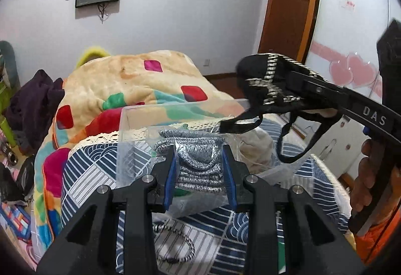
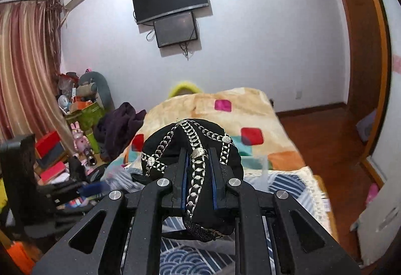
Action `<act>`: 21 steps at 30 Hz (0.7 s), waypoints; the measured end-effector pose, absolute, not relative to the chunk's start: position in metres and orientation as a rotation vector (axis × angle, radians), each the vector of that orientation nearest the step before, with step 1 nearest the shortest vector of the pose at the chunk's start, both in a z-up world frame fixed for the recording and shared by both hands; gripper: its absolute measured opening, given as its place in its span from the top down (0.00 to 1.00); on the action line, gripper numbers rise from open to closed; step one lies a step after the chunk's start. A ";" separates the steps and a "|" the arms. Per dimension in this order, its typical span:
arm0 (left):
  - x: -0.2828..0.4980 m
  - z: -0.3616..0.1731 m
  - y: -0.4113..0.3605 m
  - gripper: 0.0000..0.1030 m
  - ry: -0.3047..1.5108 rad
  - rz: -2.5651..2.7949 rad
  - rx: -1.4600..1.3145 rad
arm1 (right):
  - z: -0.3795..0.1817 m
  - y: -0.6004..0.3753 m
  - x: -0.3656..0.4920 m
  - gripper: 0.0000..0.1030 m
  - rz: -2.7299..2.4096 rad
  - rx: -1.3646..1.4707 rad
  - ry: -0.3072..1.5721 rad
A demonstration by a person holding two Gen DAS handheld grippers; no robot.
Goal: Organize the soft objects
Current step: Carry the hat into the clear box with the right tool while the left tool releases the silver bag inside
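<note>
My left gripper [image 1: 199, 157] is shut on a clear plastic bag of grey knit fabric [image 1: 200, 162] and holds it at the near rim of a clear plastic box [image 1: 125, 129] on the bed. My right gripper [image 2: 198, 157] is shut on a black garment with silver chain print [image 2: 193, 147]; in the left wrist view the garment [image 1: 265, 81] hangs above the box's right side, straps dangling. A cream cloth [image 1: 253, 147] lies in the box. A black-and-white cord [image 1: 180, 247] lies on the bed below my left gripper.
The bed has a blue-and-white patterned cover [image 1: 87, 174] and a colourful blanket [image 1: 120, 84] heaped behind the box. A dark purple garment [image 2: 120, 129] lies at the bed's left. Clutter [image 2: 75, 109] stands left; wooden floor [image 2: 325, 139] and door [image 2: 361, 49] right.
</note>
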State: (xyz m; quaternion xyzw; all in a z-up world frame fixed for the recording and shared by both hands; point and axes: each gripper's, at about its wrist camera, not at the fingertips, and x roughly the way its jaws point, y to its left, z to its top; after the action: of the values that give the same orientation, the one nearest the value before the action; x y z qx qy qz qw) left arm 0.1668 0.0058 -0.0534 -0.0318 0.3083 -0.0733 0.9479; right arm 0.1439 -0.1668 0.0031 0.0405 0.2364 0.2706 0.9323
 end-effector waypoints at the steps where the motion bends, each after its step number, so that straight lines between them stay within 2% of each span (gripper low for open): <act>1: 0.171 -0.056 0.004 0.68 0.634 -0.144 -0.055 | -0.001 -0.166 0.148 0.88 0.560 0.091 0.503; 17: 0.205 -0.082 -0.002 0.67 0.703 -0.106 -0.019 | -0.052 -0.142 0.177 0.87 0.528 -0.038 0.725; 21: 0.202 -0.085 -0.005 0.65 0.721 -0.115 -0.008 | -0.053 -0.146 0.173 0.84 0.529 -0.032 0.741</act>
State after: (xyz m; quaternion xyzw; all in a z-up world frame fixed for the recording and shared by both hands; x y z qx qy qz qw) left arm 0.2024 -0.0051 -0.0848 -0.0040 0.3525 -0.0562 0.9341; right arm 0.1735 -0.1456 -0.0532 -0.0152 0.3579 0.2556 0.8980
